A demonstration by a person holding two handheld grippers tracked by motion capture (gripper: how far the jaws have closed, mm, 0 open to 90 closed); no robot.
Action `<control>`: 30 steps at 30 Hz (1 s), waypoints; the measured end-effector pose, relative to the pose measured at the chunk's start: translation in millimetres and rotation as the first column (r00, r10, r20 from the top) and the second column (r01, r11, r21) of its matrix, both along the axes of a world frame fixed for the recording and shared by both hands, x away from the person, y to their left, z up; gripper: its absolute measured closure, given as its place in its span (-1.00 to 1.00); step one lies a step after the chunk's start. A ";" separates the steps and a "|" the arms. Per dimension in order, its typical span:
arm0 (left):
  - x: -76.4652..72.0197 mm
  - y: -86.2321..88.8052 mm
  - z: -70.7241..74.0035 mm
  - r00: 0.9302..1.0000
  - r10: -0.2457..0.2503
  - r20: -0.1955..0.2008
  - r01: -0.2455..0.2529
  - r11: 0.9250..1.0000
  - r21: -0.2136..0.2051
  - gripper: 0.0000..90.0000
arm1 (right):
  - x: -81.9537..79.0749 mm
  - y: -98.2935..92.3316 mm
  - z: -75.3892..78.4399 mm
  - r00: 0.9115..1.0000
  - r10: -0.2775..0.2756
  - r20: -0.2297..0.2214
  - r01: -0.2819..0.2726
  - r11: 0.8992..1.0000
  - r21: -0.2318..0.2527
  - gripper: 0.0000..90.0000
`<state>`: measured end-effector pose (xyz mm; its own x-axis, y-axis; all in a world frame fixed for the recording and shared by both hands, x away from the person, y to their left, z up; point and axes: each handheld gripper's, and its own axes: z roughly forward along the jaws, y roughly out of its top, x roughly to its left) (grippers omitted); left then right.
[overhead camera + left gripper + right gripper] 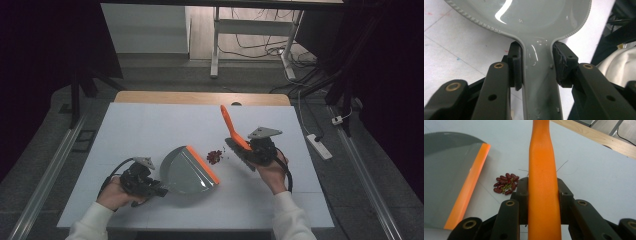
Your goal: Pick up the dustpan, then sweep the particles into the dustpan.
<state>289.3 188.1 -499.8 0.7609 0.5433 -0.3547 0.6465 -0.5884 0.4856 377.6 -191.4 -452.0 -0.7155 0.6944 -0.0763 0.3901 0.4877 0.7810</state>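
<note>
A grey dustpan (186, 172) with an orange lip (203, 164) lies on the white table, its mouth facing right. My left gripper (155, 189) is shut on the dustpan's handle (539, 72), the pads pressing on both sides. My right gripper (246, 150) is shut on the orange handle of a hand brush (231, 126), which points up and away; the brush handle (542, 185) runs between the jaws. A small pile of red beans with a few green ones (214, 156) lies between the orange lip and the brush; the beans (506, 184) sit just off the dustpan's lip (469, 187).
The white table top (150, 125) has a wooden strip (200, 97) along its far edge. Beyond it stand a desk frame and cables on the floor. A power strip (320, 146) lies on the floor at the right.
</note>
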 end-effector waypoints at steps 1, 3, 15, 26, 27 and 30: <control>0.4 -1.5 -1.0 1.000 -0.002 -0.001 0.002 1.000 0.005 0.38 | 1.9 1.2 -0.3 1.000 -0.001 -0.002 0.001 1.000 0.006 0.57; 0.2 -3.9 -2.4 1.000 -0.008 -0.003 0.008 1.000 0.009 0.38 | 5.2 3.3 -1.2 1.000 -0.002 -0.003 0.002 1.000 0.011 0.57; 1.8 -8.5 -3.8 1.000 -0.018 -0.013 0.018 1.000 0.004 0.38 | 12.6 5.5 -10.0 1.000 -0.016 -0.019 0.016 1.000 -0.001 0.57; 2.0 -8.4 -3.3 1.000 -0.013 -0.015 0.013 1.000 -0.002 0.38 | 22.7 6.3 -11.6 1.000 -0.025 -0.012 0.025 1.000 -0.007 0.57; 2.3 -8.2 -3.2 1.000 -0.010 -0.016 0.010 1.000 -0.001 0.38 | 24.2 7.0 -11.4 1.000 -0.027 -0.012 0.027 1.000 -0.005 0.57; 2.7 -7.6 -3.2 1.000 -0.006 -0.017 0.006 1.000 0.002 0.38 | 28.0 10.0 -11.7 1.000 -0.026 -0.009 0.025 1.000 -0.007 0.57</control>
<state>292.0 180.5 -503.0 0.7580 0.5396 -0.3664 0.6511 -0.5932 0.4735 405.6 -181.4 -463.7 -0.6983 0.7119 -0.0749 0.4096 0.4832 0.7738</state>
